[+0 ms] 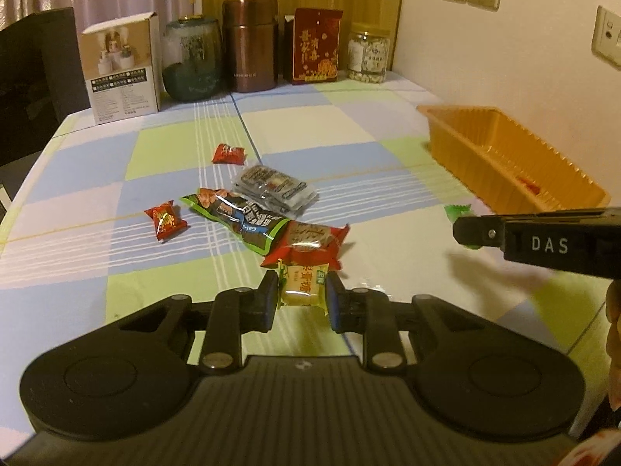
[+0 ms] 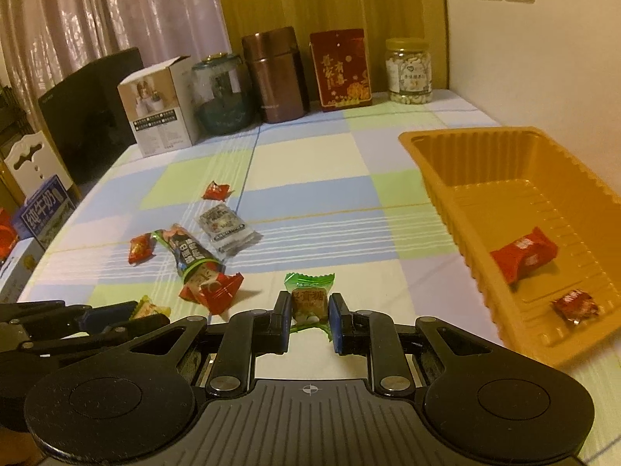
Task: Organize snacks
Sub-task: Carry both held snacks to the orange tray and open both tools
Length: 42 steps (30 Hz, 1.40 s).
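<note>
My left gripper (image 1: 302,295) is shut on a yellow-green candy (image 1: 303,285), held just above the checked tablecloth. My right gripper (image 2: 309,312) is shut on a green candy (image 2: 308,297); it shows in the left wrist view (image 1: 467,231) with the green wrapper (image 1: 458,211) behind it. An orange plastic tray (image 2: 446,163) at the right holds two red snacks (image 2: 524,254) (image 2: 574,305). Loose on the cloth lie a red packet (image 1: 306,244), a green-black bag (image 1: 236,217), a silver pack (image 1: 275,188) and two small red candies (image 1: 166,220) (image 1: 229,153).
Along the far edge stand a white box (image 1: 122,68), a dark glass jar (image 1: 192,58), a brown flask (image 1: 252,44), a red box (image 1: 316,44) and a nut jar (image 1: 368,52). A dark monitor (image 1: 31,70) stands at the far left. A wall runs on the right.
</note>
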{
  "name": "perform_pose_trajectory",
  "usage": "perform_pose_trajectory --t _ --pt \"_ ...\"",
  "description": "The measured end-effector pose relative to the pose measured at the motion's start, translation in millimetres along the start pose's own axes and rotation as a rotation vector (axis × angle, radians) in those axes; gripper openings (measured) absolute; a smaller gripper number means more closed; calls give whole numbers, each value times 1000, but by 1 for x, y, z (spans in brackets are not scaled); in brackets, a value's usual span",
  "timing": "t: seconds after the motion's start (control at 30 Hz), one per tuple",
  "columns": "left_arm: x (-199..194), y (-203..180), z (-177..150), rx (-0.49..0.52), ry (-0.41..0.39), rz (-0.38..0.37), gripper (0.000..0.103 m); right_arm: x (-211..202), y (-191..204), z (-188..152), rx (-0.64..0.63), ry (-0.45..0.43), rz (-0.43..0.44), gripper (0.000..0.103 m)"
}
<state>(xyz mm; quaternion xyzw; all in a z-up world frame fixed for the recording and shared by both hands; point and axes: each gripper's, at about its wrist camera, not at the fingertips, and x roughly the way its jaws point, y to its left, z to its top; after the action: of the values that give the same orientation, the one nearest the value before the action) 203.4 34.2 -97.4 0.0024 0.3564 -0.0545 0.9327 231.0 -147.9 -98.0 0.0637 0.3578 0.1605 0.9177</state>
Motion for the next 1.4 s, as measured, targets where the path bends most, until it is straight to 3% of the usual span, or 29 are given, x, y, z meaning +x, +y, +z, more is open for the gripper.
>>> perform_pose_trajectory --t 0.23,0.7,0.97,1.4 --pt "-35 -24 3 -32 -16 -27 23 -52 -14 10 56 -36 -27 21" --pt "-73 -105 33 26 -58 -120 23 -132 -80 13 114 -86 -167 21" --pt "-68 -143 50 65 -58 -173 23 -147 -112 13 141 -94 -199 21" --pt "-14 -191 74 130 -27 -248 23 -130 -163 31 171 -95 -223 21"
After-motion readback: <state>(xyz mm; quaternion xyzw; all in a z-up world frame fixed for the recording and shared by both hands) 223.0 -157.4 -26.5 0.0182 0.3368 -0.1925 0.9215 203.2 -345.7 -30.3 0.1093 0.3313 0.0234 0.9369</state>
